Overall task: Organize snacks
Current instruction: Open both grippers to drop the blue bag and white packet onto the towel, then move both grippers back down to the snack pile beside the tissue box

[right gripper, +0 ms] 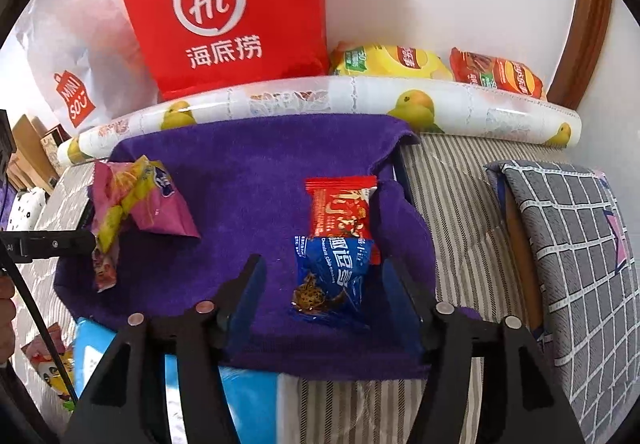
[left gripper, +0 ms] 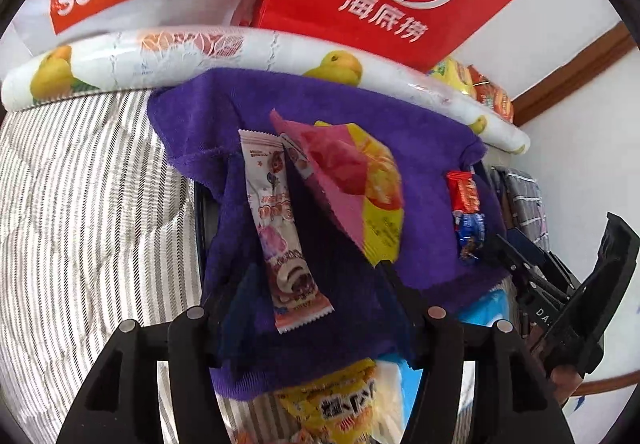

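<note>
Snack packets are laid out on a purple terry towel (right gripper: 248, 180) spread over a striped bed (right gripper: 460, 204), with both tongs parted above them.

A long pink-and-white cake-roll packet (left gripper: 280, 232) and a pink-and-yellow crinkled snack bag (left gripper: 356, 184) are seen on the towel between the fingers of the left tongs (left gripper: 316, 284), which are held apart and clamped on nothing. A blue chocolate-chip cookie packet (right gripper: 328, 276) is overlapped at its top by a red foil wafer packet (right gripper: 340, 208); both are framed by the open right tongs (right gripper: 324, 284), whose pads are not pressed on them. Behind the towel a fruit-printed plastic roll (right gripper: 320, 100) is laid, and beyond it a red paper bag (right gripper: 224, 8), a white shopping bag (right gripper: 76, 56) and yellow and orange chip bags (right gripper: 388, 62) are propped against the wall.
</note>
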Demonstrator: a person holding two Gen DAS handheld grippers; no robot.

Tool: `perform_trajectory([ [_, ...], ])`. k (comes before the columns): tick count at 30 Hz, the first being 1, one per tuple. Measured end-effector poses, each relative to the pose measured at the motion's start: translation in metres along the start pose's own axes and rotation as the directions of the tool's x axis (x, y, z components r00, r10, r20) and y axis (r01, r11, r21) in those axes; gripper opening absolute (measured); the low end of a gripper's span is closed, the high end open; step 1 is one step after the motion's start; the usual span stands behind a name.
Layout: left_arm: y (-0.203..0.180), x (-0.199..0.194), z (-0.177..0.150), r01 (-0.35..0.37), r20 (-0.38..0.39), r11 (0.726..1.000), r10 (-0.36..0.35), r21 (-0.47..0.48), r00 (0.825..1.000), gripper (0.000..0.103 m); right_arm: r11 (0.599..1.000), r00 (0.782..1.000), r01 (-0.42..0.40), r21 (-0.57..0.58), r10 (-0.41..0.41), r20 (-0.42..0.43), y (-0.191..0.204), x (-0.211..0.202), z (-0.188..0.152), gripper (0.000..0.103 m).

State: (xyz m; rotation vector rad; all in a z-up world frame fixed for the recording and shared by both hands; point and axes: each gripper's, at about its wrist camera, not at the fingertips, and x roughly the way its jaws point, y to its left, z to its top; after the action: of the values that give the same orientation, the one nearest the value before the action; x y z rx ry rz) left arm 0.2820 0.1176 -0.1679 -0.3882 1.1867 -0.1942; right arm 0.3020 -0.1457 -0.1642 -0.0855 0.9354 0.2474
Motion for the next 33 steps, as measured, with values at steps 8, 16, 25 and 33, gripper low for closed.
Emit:
perform_trajectory([
  [8,0.000,-0.039,-0.019,0.014,0.052,1.000,-0.014,0.016,0.999,0.059,1.000,0.999,0.001,0.003,-0.001,0.032,0.015,-0.035,-0.006,0.067],
  [16,0.002,-0.078,-0.051,0.007,0.106,1.000,-0.009,0.018,0.994,0.059,1.000,0.997,-0.029,0.002,0.029,0.078,0.027,-0.080,-0.021,0.080],
  [25,-0.001,-0.095,-0.088,0.002,0.122,0.999,-0.007,0.041,0.993,0.059,0.999,0.990,0.016,-0.030,-0.012,0.138,0.042,-0.126,-0.052,0.086],
  [33,0.006,-0.100,-0.115,-0.018,0.124,0.998,0.012,0.052,0.992,0.059,0.999,0.988,-0.020,-0.034,0.025,0.156,0.048,-0.139,-0.082,0.086],
])
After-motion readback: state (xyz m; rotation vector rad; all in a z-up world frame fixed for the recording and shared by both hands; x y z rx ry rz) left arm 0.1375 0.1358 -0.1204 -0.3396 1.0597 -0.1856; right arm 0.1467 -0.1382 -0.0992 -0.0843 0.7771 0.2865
